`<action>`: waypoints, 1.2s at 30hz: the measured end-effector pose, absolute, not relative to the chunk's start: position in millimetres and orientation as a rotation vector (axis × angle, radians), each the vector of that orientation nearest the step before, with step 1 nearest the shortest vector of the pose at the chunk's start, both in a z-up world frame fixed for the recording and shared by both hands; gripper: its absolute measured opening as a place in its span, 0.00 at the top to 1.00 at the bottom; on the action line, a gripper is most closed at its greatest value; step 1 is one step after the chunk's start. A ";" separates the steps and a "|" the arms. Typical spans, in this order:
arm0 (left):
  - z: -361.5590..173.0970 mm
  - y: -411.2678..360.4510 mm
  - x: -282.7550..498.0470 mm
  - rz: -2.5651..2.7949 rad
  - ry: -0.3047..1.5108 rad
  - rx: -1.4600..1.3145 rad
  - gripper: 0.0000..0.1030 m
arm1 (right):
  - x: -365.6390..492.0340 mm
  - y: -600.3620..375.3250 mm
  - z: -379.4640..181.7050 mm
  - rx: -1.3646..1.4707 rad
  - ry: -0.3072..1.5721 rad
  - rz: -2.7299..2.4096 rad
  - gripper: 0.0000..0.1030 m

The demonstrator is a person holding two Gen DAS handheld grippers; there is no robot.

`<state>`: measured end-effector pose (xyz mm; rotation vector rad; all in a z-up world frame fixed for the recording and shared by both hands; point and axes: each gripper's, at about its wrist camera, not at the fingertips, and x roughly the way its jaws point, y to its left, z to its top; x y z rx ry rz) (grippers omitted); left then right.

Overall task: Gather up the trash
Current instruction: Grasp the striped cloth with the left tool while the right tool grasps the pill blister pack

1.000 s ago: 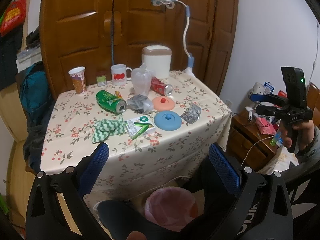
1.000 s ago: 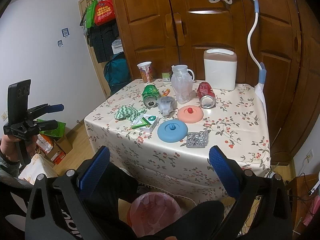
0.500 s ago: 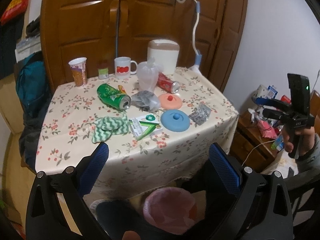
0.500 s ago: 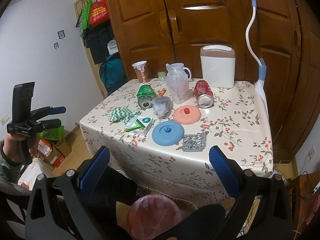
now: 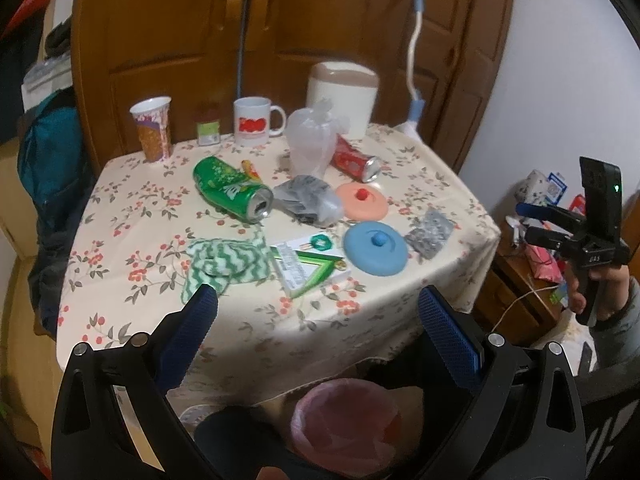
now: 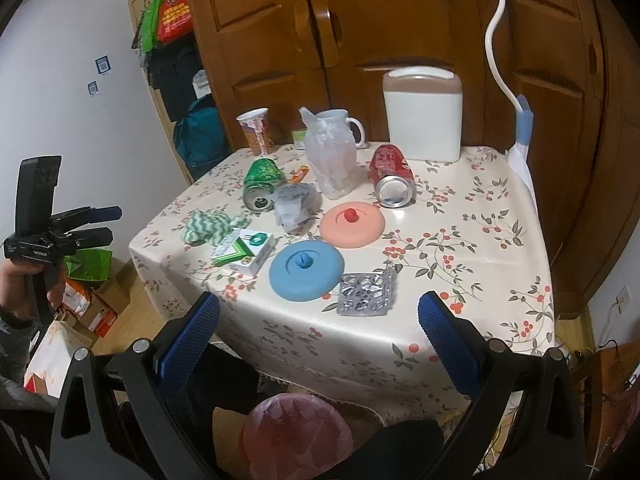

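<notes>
Trash lies on a floral-cloth table [image 5: 256,320]: a crushed green can [image 5: 232,190] [image 6: 262,182], a red can [image 5: 354,160] [image 6: 390,176], a clear plastic bag [image 5: 312,144] [image 6: 330,158], a grey crumpled wrapper [image 5: 306,200] [image 6: 294,202], an empty pill blister [image 5: 430,234] [image 6: 366,294] and a green-white carton [image 5: 308,264] [image 6: 246,250]. A pink-lined bin [image 5: 346,418] [image 6: 298,434] stands below the front edge. My left gripper [image 5: 320,320] and right gripper [image 6: 320,320] are open and empty, short of the table.
A blue lid [image 5: 376,248], a salmon lid [image 5: 362,204], a green zigzag cloth [image 5: 224,262], a paper cup [image 5: 152,128], a mug [image 5: 256,120] and a white container [image 5: 342,98] are on the table. Wooden wardrobe doors stand behind. A nightstand [image 5: 520,296] stands right.
Both grippers have moved closer to the table; it looks larger in both views. Jaws stay open. Nothing on the table has moved.
</notes>
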<state>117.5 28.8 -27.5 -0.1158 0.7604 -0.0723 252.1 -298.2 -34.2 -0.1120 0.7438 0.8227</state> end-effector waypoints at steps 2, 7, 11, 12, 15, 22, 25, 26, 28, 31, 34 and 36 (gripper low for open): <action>-33.0 35.2 125.3 -0.068 0.769 -0.124 0.05 | 259.9 -295.9 -40.9 -0.110 0.755 0.814 0.05; -49.9 50.3 150.2 -0.036 0.794 -0.107 0.06 | 275.0 -292.3 -54.2 -0.102 0.776 0.795 0.05; -69.0 70.5 177.7 -0.034 0.816 -0.149 0.06 | 285.5 -288.3 -64.2 -0.100 0.788 0.779 0.05; -74.3 74.5 183.7 -0.028 0.824 -0.149 0.06 | 288.5 -287.1 -67.1 -0.098 0.791 0.773 0.05; -90.6 85.6 202.3 -0.001 0.849 -0.141 0.12 | 297.9 -283.1 -76.3 -0.098 0.801 0.753 0.05; -114.5 98.1 224.1 0.006 0.891 -0.165 0.20 | 319.7 -266.9 -95.6 -0.135 0.829 0.720 0.05; -122.3 101.2 228.9 0.009 0.907 -0.176 0.32 | 328.6 -260.7 -101.8 -0.145 0.839 0.716 0.05; -124.4 103.1 230.4 0.014 0.912 -0.178 0.35 | 331.9 -258.4 -103.9 -0.151 0.842 0.712 0.05; -127.2 106.5 232.9 0.022 0.913 -0.187 0.51 | 335.5 -255.2 -107.2 -0.161 0.849 0.706 0.07; -131.6 110.9 235.6 0.015 0.918 -0.209 0.76 | 341.1 -250.9 -114.5 -0.174 0.869 0.694 0.14; -135.2 114.3 236.2 0.014 0.919 -0.233 0.88 | 344.6 -247.5 -121.1 -0.192 0.891 0.686 0.22; -135.0 115.7 234.4 0.018 0.913 -0.244 0.90 | 346.8 -244.5 -124.9 -0.206 0.904 0.682 0.33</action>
